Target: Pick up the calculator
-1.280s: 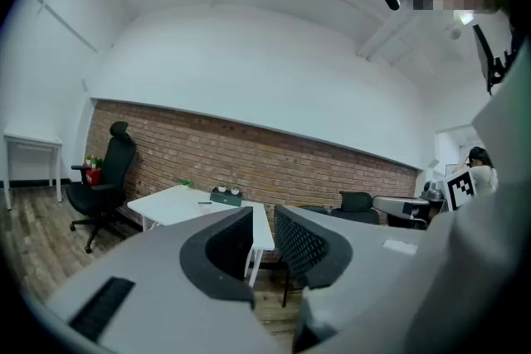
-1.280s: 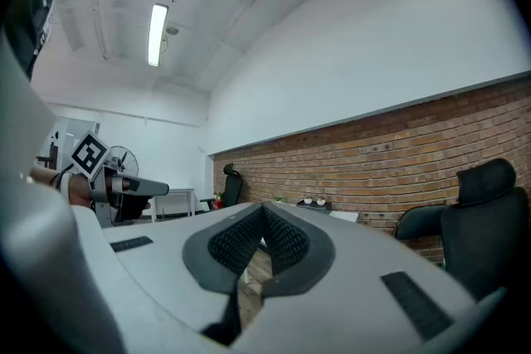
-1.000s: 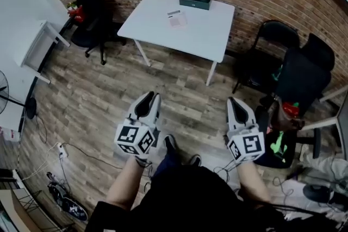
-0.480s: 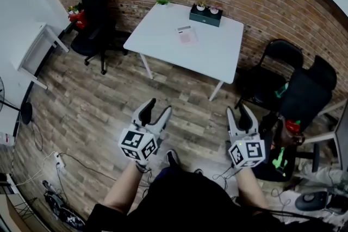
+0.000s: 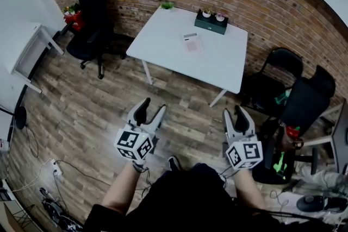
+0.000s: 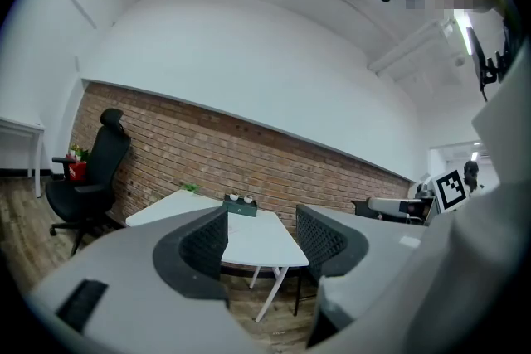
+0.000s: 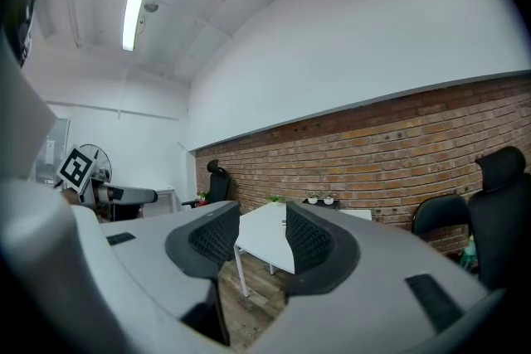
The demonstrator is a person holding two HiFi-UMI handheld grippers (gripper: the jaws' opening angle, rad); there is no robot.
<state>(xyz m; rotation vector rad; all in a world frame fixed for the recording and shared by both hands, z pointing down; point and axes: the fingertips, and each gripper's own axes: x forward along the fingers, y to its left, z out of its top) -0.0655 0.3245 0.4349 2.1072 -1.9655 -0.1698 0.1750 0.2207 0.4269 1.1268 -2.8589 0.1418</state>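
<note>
The calculator (image 5: pixel 191 43), a small pinkish slab with a dark top strip, lies flat near the middle of the white table (image 5: pixel 163 43) by the brick wall. Both grippers hover over the wooden floor, well short of the table. My left gripper (image 5: pixel 152 110) has just been opening; its jaws stand apart with nothing between them. The right gripper (image 5: pixel 235 113) has likewise just opened and is empty. In the left gripper view the left gripper (image 6: pixel 261 238) frames the table (image 6: pixel 166 207) between its dark pads. In the right gripper view the right gripper (image 7: pixel 260 238) frames the table (image 7: pixel 265 220) too.
A dark green box (image 5: pixel 211 22) with small pots and a little plant (image 5: pixel 167 5) sit at the table's far edge. A black office chair (image 5: pixel 89 13) stands left, black chairs (image 5: pixel 272 79) right. A white desk (image 5: pixel 32 49) and floor cables (image 5: pixel 54 168) are at the left.
Both grippers went from shut to open, both empty. The table has come nearer and lower in the head view as the person moves toward it.
</note>
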